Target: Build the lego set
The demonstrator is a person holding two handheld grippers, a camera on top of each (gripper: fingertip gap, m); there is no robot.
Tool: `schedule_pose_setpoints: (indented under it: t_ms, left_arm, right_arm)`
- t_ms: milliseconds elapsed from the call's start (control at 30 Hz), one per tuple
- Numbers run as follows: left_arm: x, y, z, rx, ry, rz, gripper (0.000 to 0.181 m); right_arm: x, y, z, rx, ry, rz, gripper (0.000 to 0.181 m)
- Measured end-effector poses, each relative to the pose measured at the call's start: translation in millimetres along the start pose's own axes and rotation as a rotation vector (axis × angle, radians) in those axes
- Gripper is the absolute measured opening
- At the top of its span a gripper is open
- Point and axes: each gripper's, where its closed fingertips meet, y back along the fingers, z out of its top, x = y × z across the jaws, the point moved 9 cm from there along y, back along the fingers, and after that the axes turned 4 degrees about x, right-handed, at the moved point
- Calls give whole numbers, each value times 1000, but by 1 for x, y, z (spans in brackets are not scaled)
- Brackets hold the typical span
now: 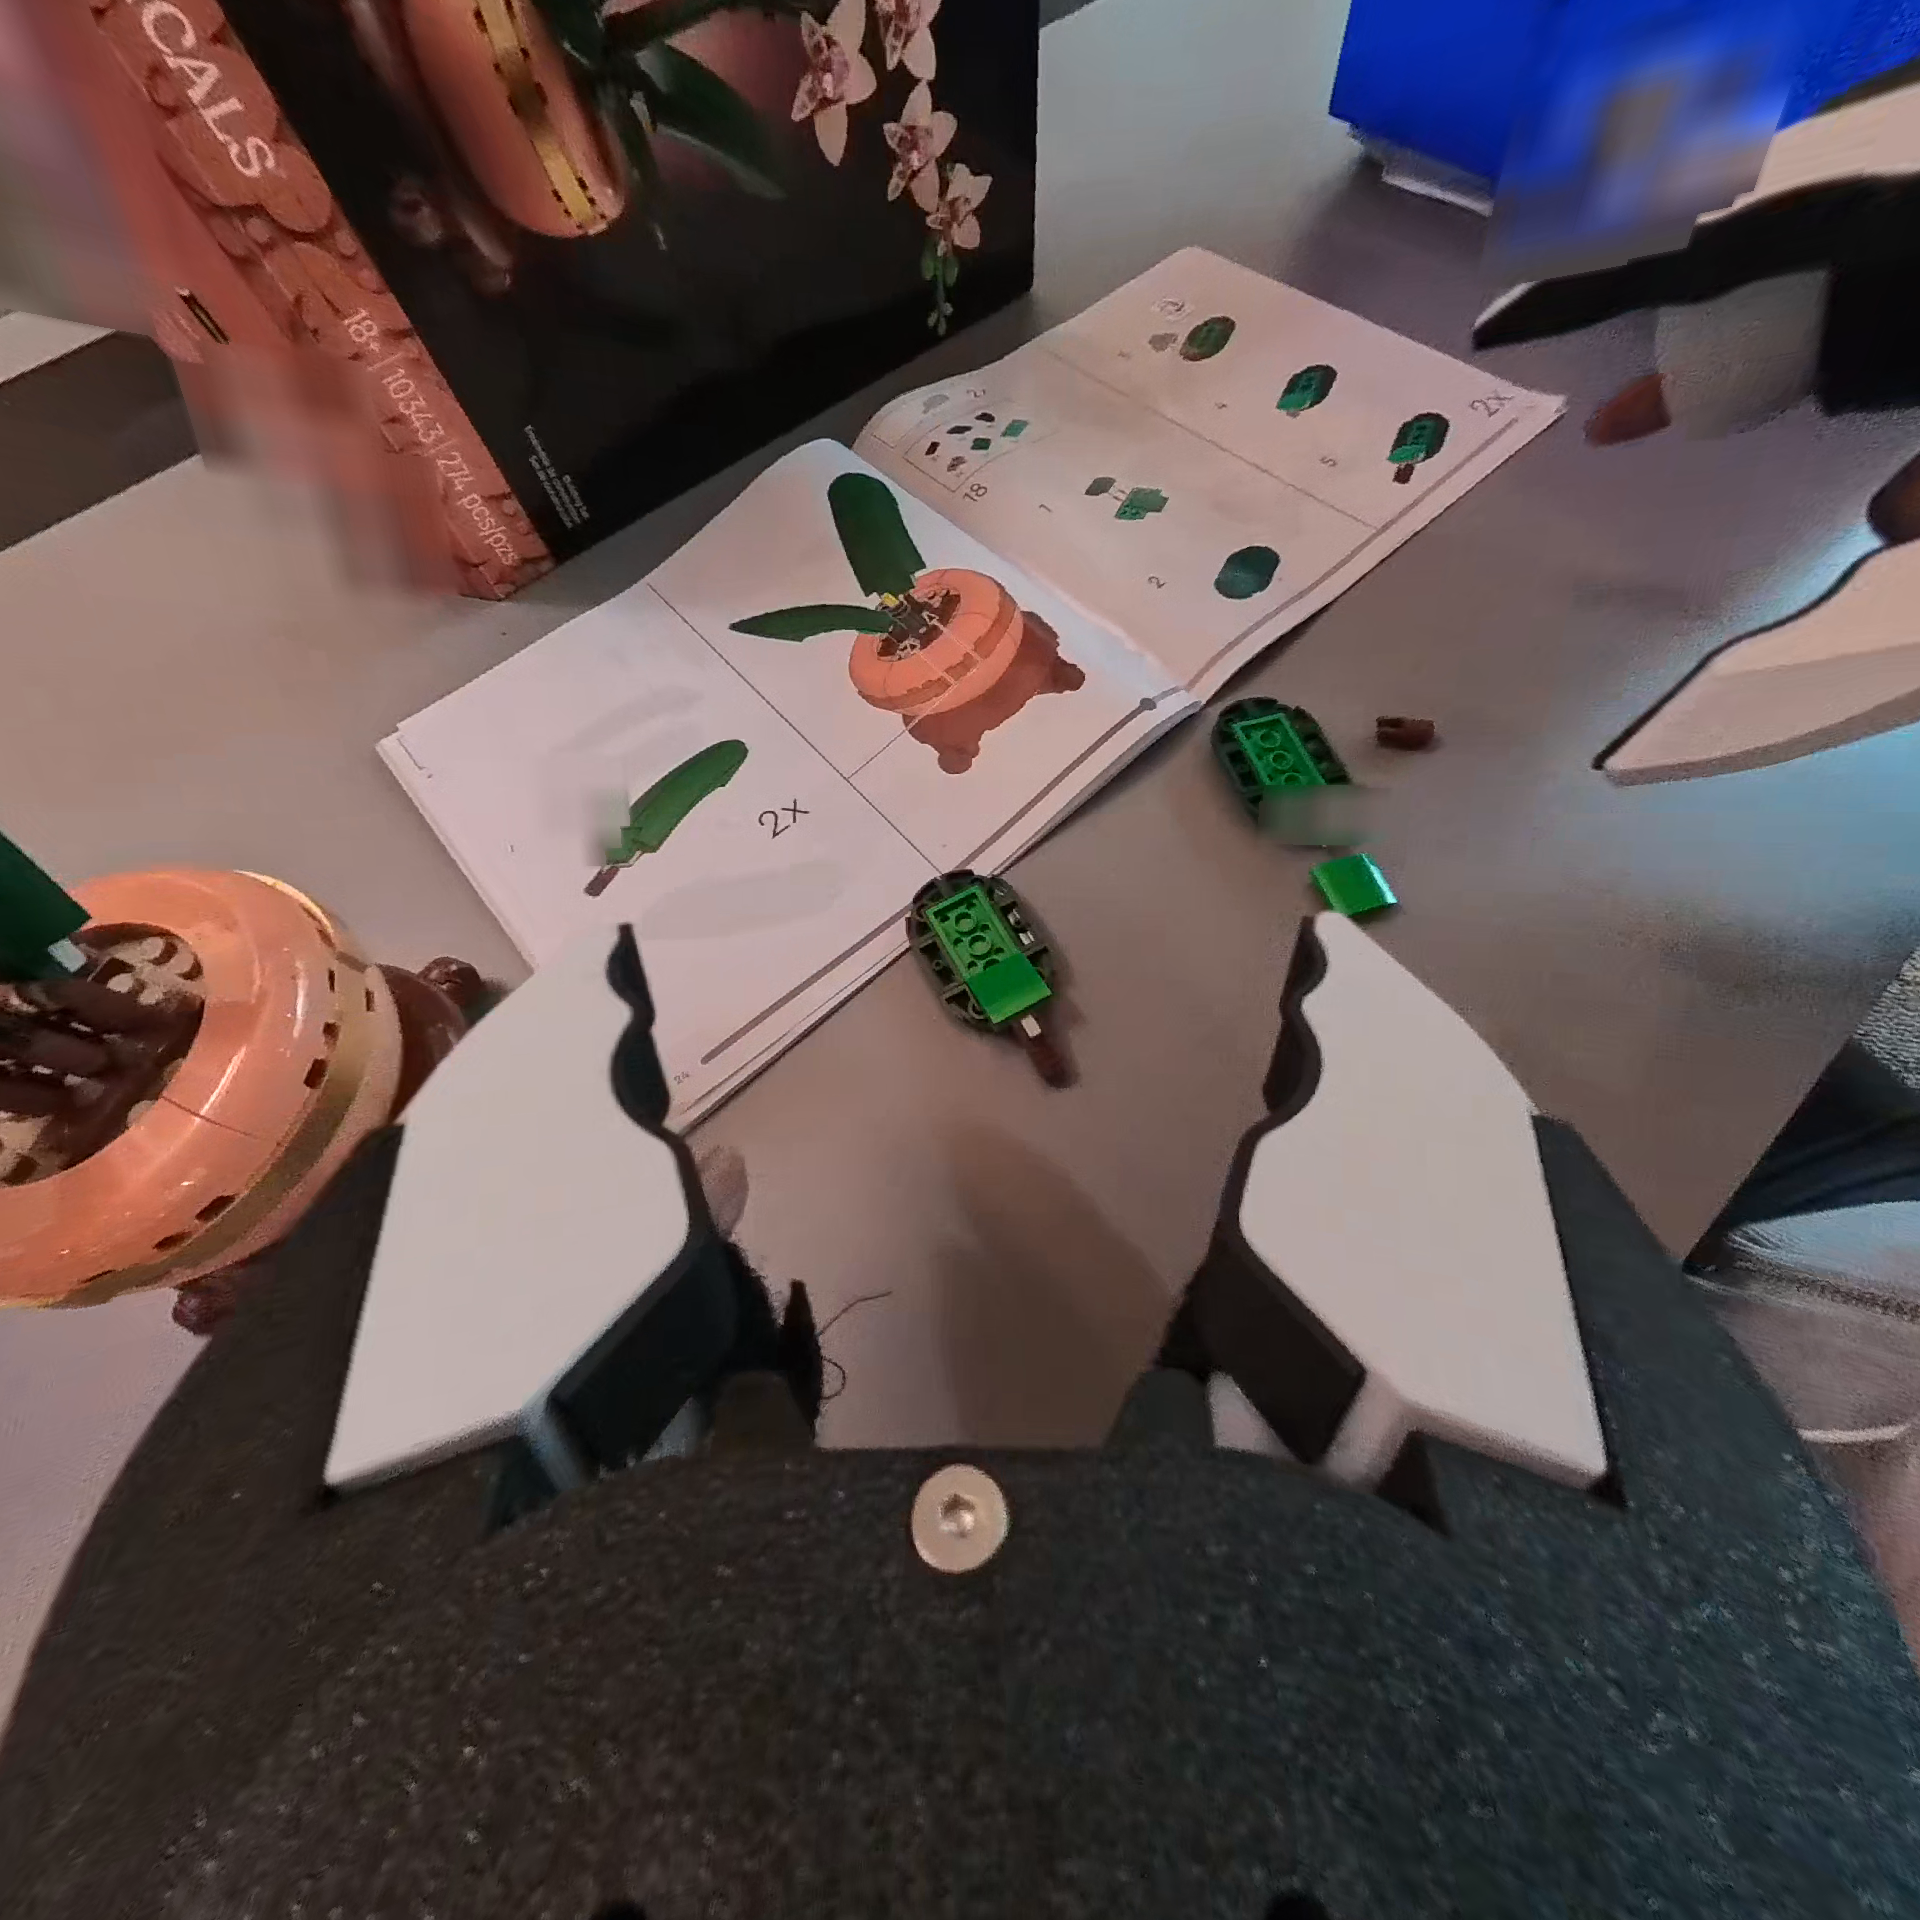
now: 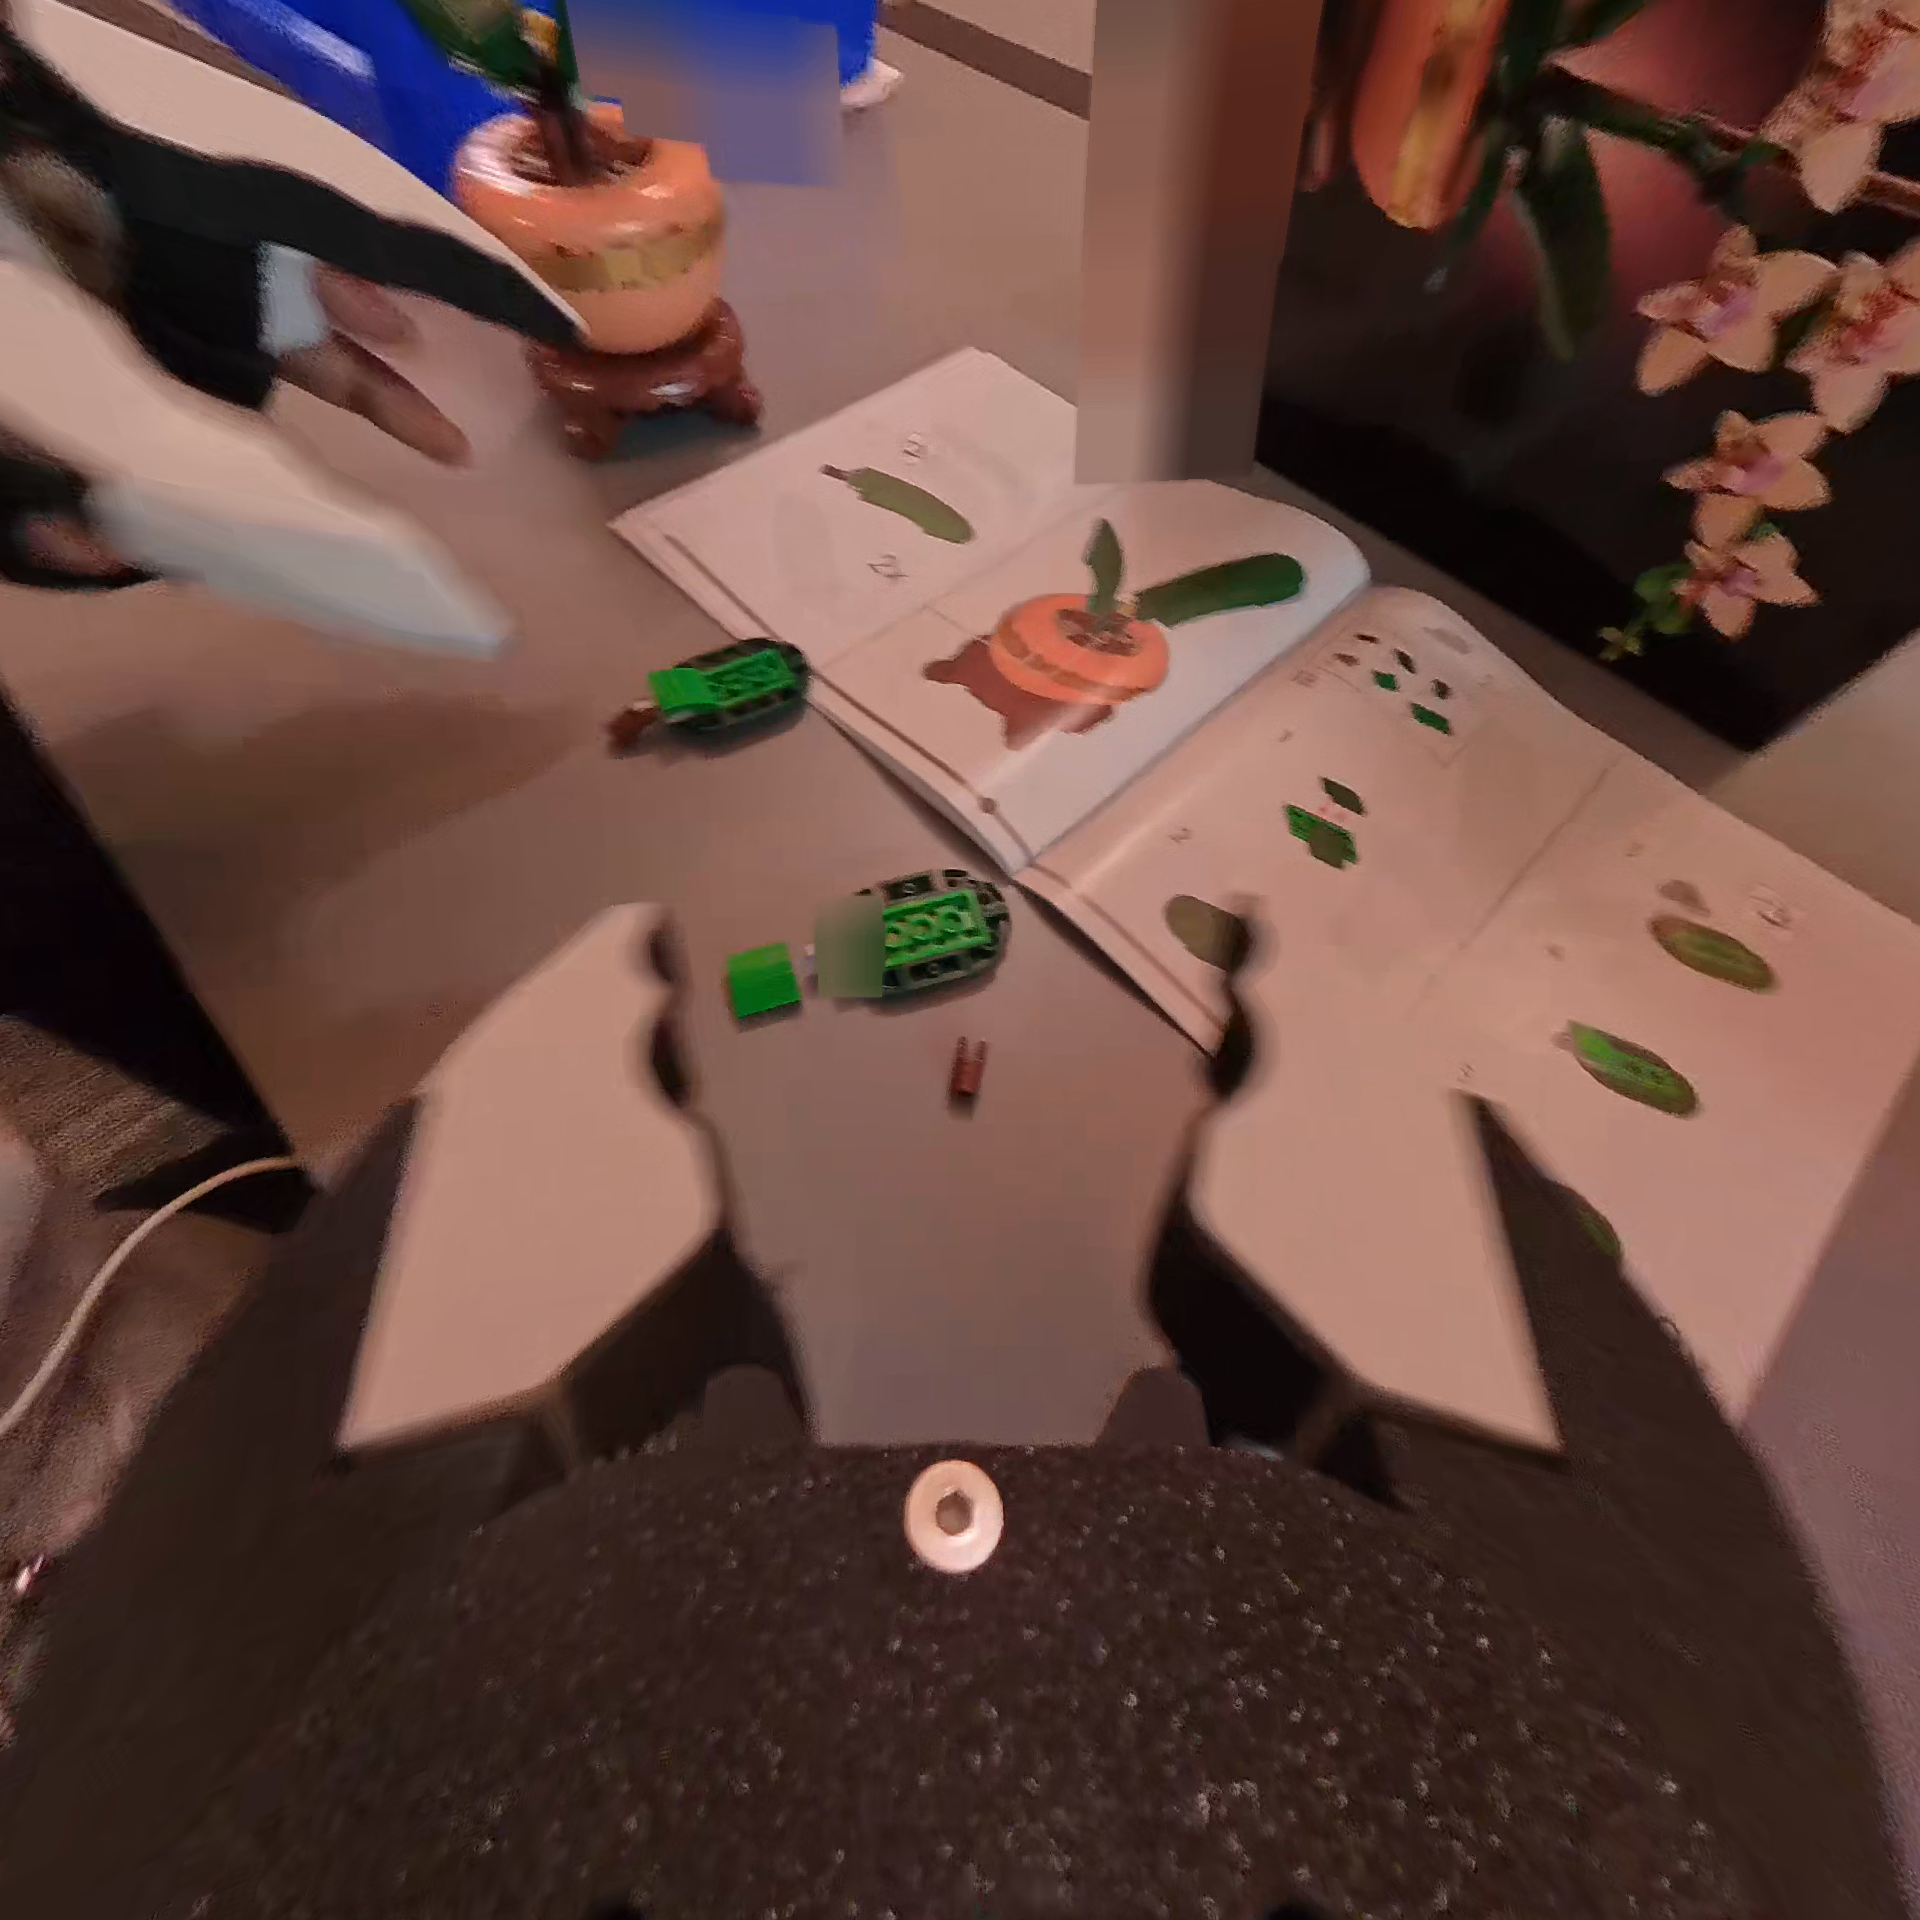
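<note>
Two green leaf pieces lie upside down on the grey table by the open instruction booklet (image 1: pixel 831 665). The near leaf (image 1: pixel 982 961) has a bright green slope and a brown stem fitted. The far leaf (image 1: pixel 1278 758) lies beside a loose green slope (image 1: pixel 1351 885) and a small brown piece (image 1: pixel 1405 734). My left gripper (image 1: pixel 961 935) is open and empty, just short of the near leaf. My right gripper (image 2: pixel 951 925) is open and empty above the far leaf (image 2: pixel 935 930), loose slope (image 2: pixel 764 982) and brown piece (image 2: pixel 966 1065). The near leaf (image 2: pixel 727 681) lies farther off.
The orange flowerpot model (image 1: pixel 177 1081) on its brown base stands at the left, also in the right wrist view (image 2: pixel 603 229). The set's box (image 1: pixel 582 239) stands behind the booklet (image 2: pixel 1143 727). A blue object (image 1: pixel 1558 94) sits at the back right. The other gripper (image 1: pixel 1766 582) shows at right. It is some 6 cm from my right tips to the loose green slope (image 1: pixel 1351 885). My right wrist view (image 2: pixel 761 977) looks at it from another angle. The small brown piece (image 1: pixel 1405 734) lies some 7 cm from my right tips, 15 cm from my left tips. It turns up in the right wrist view (image 2: pixel 970 1081) as well.
</note>
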Motion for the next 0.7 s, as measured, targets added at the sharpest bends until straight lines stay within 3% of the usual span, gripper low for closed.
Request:
schedule_pose_setpoints:
  t_ms: [33, 67, 133, 267, 300, 333, 367, 433, 467, 500, 567, 633, 700]
  left_arm:
    - [-2, 3, 1, -28, -26, -25, 84]
    - [-4, 6, 3, -85, -45, -53, 0]
    - [-6, 10, 7, -140, -28, -91, 0]
    - [-7, 7, 5, -114, -44, -67, 0]
    - [-8, 5, 4, -87, -41, -91, 0]
    - [-9, 3, 2, -57, -42, -93, 10]
    - [-8, 0, 0, -29, -46, -72, 39]
    - [-6, -2, -2, 14, -64, -31, 25]
    - [-6, -1, -3, 3, -69, -40, 18]
    - [-7, 0, -2, -27, -61, -81, 0]
    - [-8, 2, 0, -58, -42, -133, 0]
    - [-5, 1, 0, -54, -62, -96, 0]
    - [-9, -4, 0, -6, -93, -150, 4]
  right_arm:
    - [3, 3, -1, -35, 42, 54, 26]
    - [5, 5, -1, -88, 66, 93, 0]
    - [4, 7, -2, -72, 36, 109, 0]
    - [4, 10, -3, -102, 33, 79, 0]
    - [3, 11, -2, -114, 15, 75, 9]
    - [3, 11, -2, -113, -2, 73, 35]
    - [2, 10, -2, -98, -9, 68, 29]
    - [1, 11, -3, -61, 38, 53, 18]
    - [1, 12, -4, -83, 63, 49, 0]
    - [1, 12, -3, -90, 60, 57, 0]
    - [0, 11, -4, -50, 45, 106, 0]
    - [-5, 10, -2, -67, 47, 77, 1]
    - [-8, 9, -2, -37, 71, 75, 18]
